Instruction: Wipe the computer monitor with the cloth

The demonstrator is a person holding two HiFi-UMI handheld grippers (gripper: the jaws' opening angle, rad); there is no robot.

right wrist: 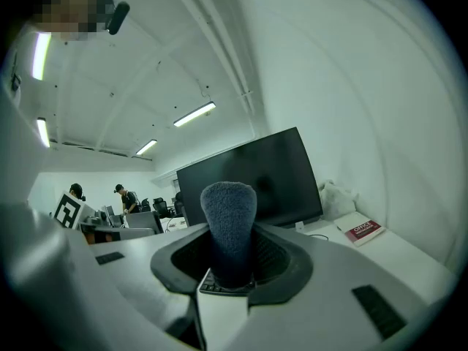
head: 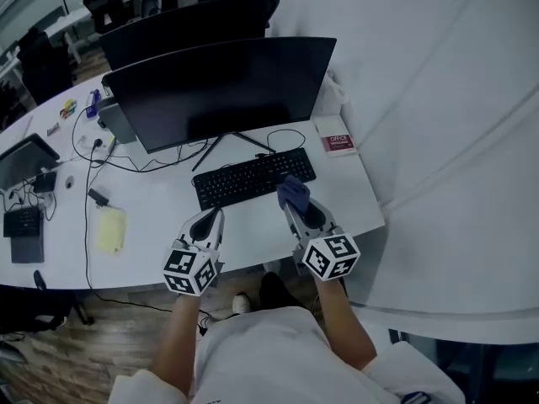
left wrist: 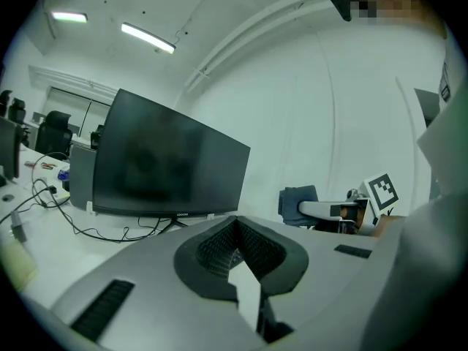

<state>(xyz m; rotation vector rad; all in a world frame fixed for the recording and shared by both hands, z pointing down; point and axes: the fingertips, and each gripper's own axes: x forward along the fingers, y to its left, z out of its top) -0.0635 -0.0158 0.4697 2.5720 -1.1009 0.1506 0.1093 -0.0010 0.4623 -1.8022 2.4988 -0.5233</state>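
Desk: white desk (head: 160, 213) along a pale wall, with more office desks behind.
Monitor: the monitor (head: 223, 87) is dark and stands upright at the back of the desk.
Keyboard: the black keyboard (head: 253, 178) lies just in front of the monitor's stand.
Cloth: the blue cloth (right wrist: 228, 218) is bunched and sticks up from the right gripper's jaws, over the keyboard's near right corner.
Right gripper: the right gripper (head: 291, 202) is clamped on the cloth, well short of the screen.
Left gripper: the left gripper (left wrist: 235, 229) has its jaws together with nothing between them, over the desk's front edge.
Book: a red book (head: 337, 141) lies right of the monitor.
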